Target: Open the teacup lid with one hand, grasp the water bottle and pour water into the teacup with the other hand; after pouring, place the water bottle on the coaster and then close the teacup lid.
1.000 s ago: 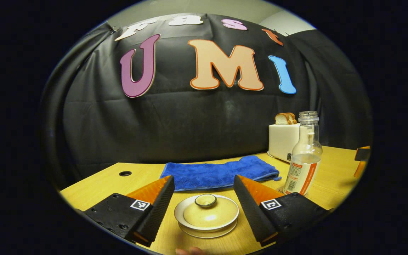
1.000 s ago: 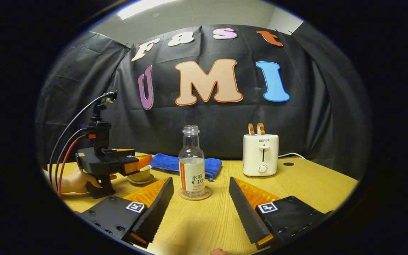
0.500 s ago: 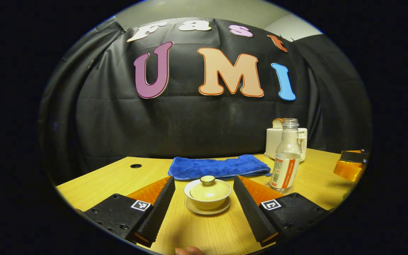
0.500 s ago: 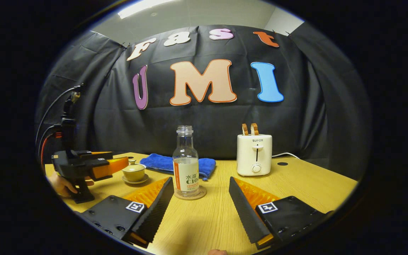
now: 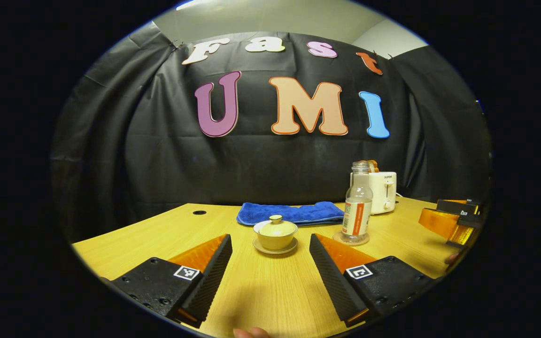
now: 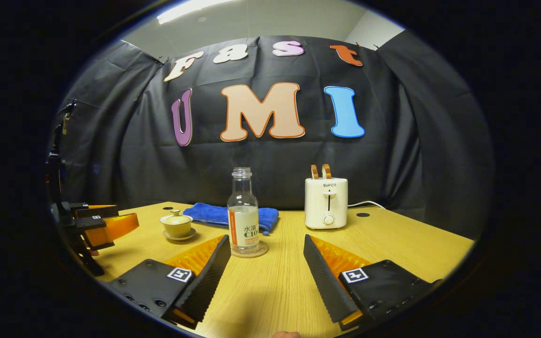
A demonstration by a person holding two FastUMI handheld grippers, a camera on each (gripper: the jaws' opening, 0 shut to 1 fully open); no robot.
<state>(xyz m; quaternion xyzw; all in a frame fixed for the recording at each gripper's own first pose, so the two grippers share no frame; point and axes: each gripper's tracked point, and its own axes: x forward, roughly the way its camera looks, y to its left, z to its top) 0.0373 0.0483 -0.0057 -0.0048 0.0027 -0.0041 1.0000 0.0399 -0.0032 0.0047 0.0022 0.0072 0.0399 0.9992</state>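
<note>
Item: teacup (image 5: 275, 234) on its saucer, left part of the table (image 5: 270, 291), lid (image 5: 275, 227) seated on top. We record it closed

Item: water bottle (image 6: 243, 213), uncapped and upright, standing on the coaster (image 6: 250, 252) near the table's middle, just right of the teacup. We see liquid in its lower part

Item: left gripper (image 5: 270, 263), fingers spread wide with nothing between them, held well short of the teacup

Item: right gripper (image 6: 266, 263), fingers likewise wide apart and empty, short of the bottle

Also present: blue towel (image 5: 291, 213) behind the teacup, toaster (image 6: 326, 202) to the right

Status: bottle on coaster and lid on cup fit either the very start or the very end; we cannot see into the cup, so we cannot tell whether water is poured. We judge the grippers idle, clear of both items
</note>
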